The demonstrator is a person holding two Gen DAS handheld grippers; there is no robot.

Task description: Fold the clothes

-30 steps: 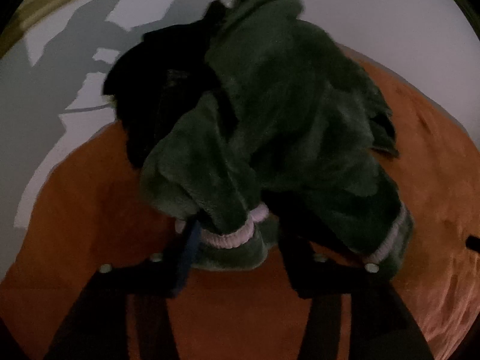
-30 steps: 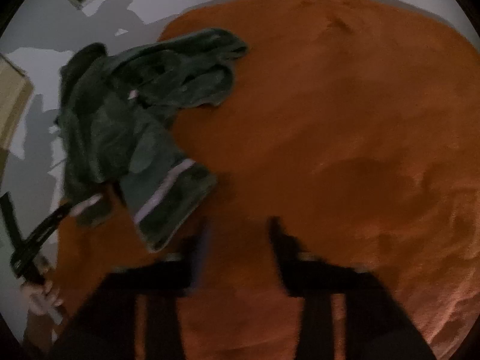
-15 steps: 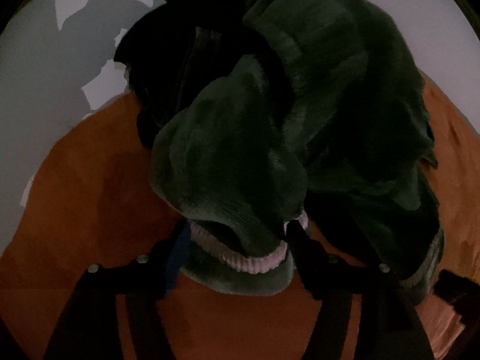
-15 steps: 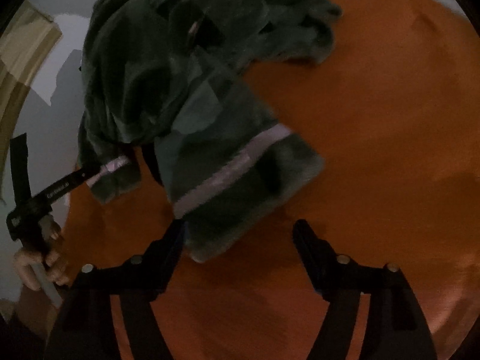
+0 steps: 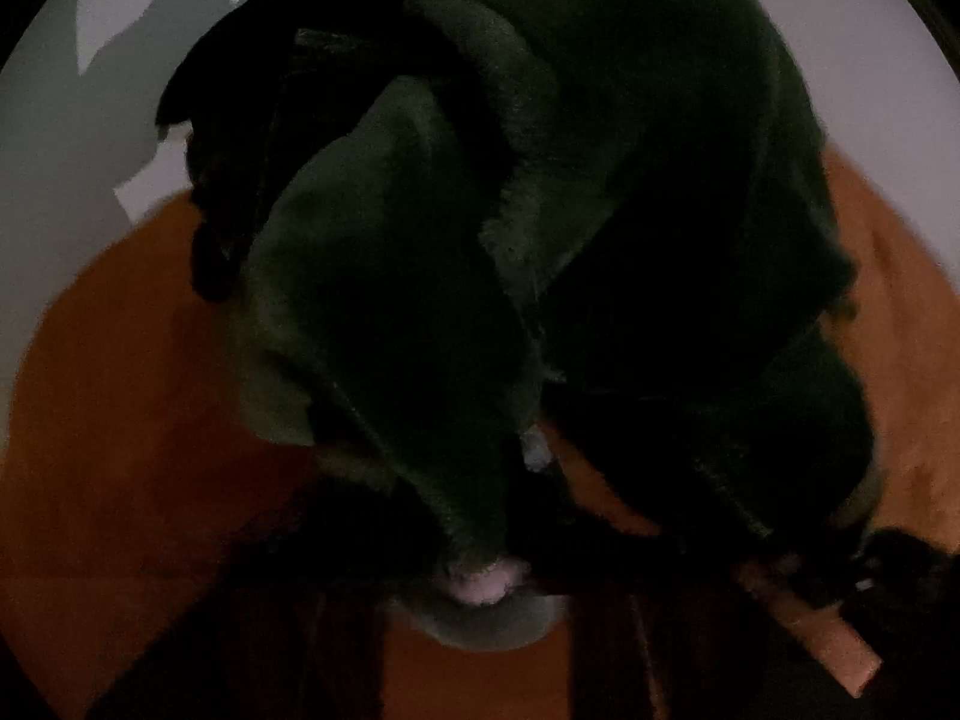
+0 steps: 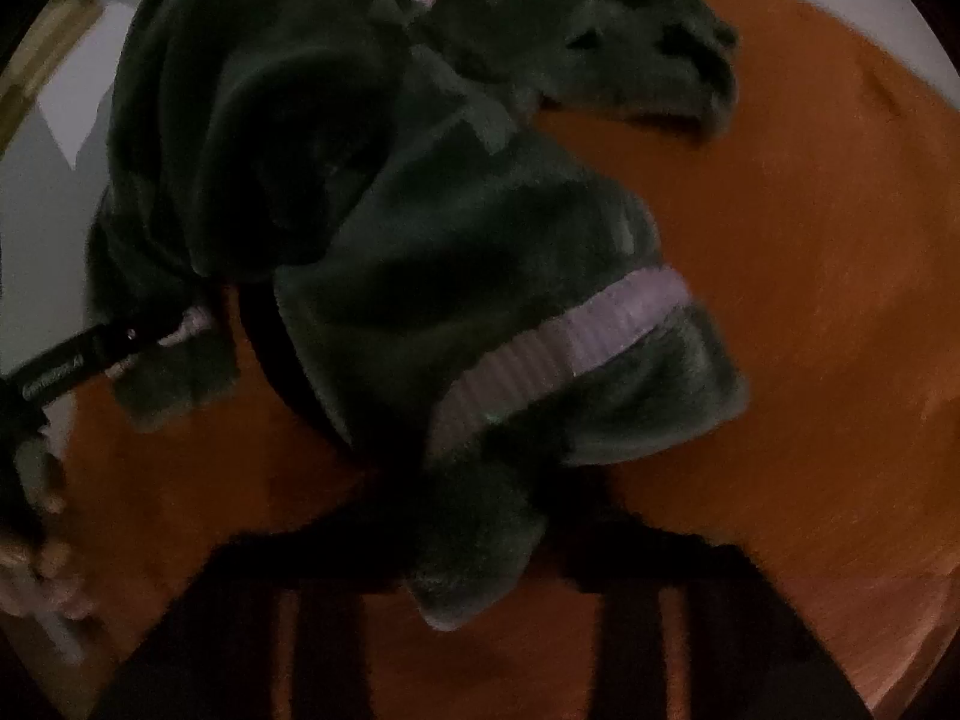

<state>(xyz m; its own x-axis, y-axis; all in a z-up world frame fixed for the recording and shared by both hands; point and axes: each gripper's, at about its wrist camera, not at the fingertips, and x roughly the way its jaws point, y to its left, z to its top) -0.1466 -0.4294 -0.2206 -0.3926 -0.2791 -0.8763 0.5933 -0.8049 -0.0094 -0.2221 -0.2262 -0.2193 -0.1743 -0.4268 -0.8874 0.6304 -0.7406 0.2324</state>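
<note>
Orange fabric surface (image 6: 810,300) fills most of both views, soft-looking, round-edged against a pale grey floor (image 5: 54,138) beyond it. Light is dim; detail in the shadows is poor.

Dark green fleece garment (image 6: 420,228) lies heaped on the near-left part of the orange surface, bunched and twisted, not flat. One end trails away toward the far side in the right wrist view. A blacker patch (image 5: 252,120) shows at the far-left side of the heap in the left wrist view; cannot tell whether it is lining or a separate piece.

Two cuffs, each with a pale lilac ribbed band:
- Wide cuff band (image 6: 564,348) lies across the middle of the right wrist view. The green hem below it runs down between the fingers of the right gripper (image 6: 474,570), which appear clamped on that hem; the contact is dark.
- Narrow cuff band (image 5: 480,582) sits pinched in the left gripper (image 5: 480,594), jaws drawn in on it. Seen again from the right wrist camera at far left.

Person's hand (image 6: 36,570) shows blurred at the lower left edge, holding the left tool.
</note>
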